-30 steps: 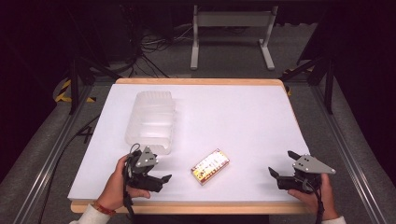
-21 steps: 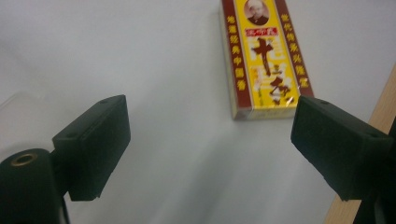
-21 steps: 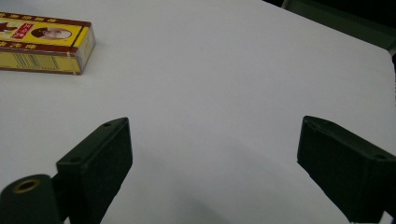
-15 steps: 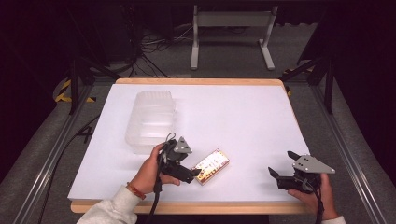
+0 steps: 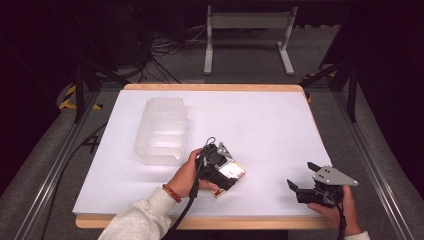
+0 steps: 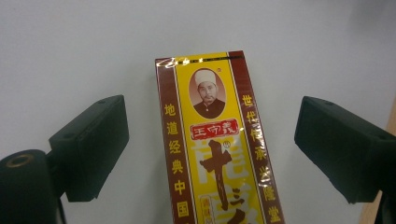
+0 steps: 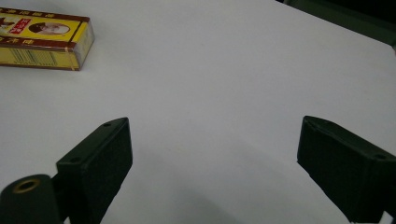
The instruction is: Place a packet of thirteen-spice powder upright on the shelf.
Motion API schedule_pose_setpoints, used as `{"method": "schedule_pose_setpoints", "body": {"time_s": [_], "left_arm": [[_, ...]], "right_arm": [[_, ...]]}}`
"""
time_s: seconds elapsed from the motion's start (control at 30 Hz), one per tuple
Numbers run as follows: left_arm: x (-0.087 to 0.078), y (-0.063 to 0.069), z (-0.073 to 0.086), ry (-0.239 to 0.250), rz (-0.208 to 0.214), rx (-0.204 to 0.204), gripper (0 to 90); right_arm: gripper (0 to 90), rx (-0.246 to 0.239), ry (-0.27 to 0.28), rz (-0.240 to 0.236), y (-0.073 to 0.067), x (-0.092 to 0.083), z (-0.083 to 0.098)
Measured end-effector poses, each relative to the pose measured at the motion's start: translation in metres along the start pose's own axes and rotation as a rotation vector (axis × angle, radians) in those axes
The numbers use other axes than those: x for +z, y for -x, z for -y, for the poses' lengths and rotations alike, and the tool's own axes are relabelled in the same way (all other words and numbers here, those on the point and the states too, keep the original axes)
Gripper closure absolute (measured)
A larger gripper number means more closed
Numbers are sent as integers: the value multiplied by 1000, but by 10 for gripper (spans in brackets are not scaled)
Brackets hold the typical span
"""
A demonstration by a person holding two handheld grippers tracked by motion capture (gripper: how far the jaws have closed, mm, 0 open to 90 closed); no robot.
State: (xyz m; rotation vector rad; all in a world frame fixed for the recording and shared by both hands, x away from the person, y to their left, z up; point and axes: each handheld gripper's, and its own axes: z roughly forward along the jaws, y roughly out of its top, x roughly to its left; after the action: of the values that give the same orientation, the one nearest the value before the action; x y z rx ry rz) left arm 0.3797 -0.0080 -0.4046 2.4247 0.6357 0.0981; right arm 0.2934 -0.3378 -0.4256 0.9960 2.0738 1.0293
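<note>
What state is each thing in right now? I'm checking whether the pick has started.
Yellow seasoning box: lying flat on the table, between the left gripper's jaws, not clamped.
Left gripper: open, jaws either side of the box, clear of it; they have just been opening.
Right gripper: open, nothing between its jaws.
Clear plastic container: on the white table, untouched.

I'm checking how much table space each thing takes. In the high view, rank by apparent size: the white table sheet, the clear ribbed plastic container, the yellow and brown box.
1. White table sheet, largest by far.
2. Clear ribbed plastic container.
3. Yellow and brown box, smallest, though the left gripper covers part of it.
</note>
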Motion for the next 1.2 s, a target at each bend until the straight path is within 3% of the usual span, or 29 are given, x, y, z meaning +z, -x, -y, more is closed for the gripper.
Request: {"method": "schedule_pose_setpoints", "body": {"time_s": [0.1,0.17,0.23,0.47,0.83,1.07,1.2], "left_arm": [[6,-1,-4,-7,-2,-13,127],[9,-2,-6,-6,36,-21,141],[13,-2,-9,-13,23,-34,150],[27,-4,-16,-25,52,-73,171],[43,-7,-21,-69,27,-109,285],[41,-3,-22,-70,7,-69,304],[32,-2,-21,-42,-3,-39,314]], "right_arm": [[109,-1,-1,0,0,0,0],[109,0,-1,0,0,0,0],[109,-4,-2,1,0,0,0],[113,-4,-7,1,0,1,0],[112,-7,-8,-1,0,2,1],[112,-6,-9,0,0,1,1],[112,-5,-9,1,0,1,1]]}}
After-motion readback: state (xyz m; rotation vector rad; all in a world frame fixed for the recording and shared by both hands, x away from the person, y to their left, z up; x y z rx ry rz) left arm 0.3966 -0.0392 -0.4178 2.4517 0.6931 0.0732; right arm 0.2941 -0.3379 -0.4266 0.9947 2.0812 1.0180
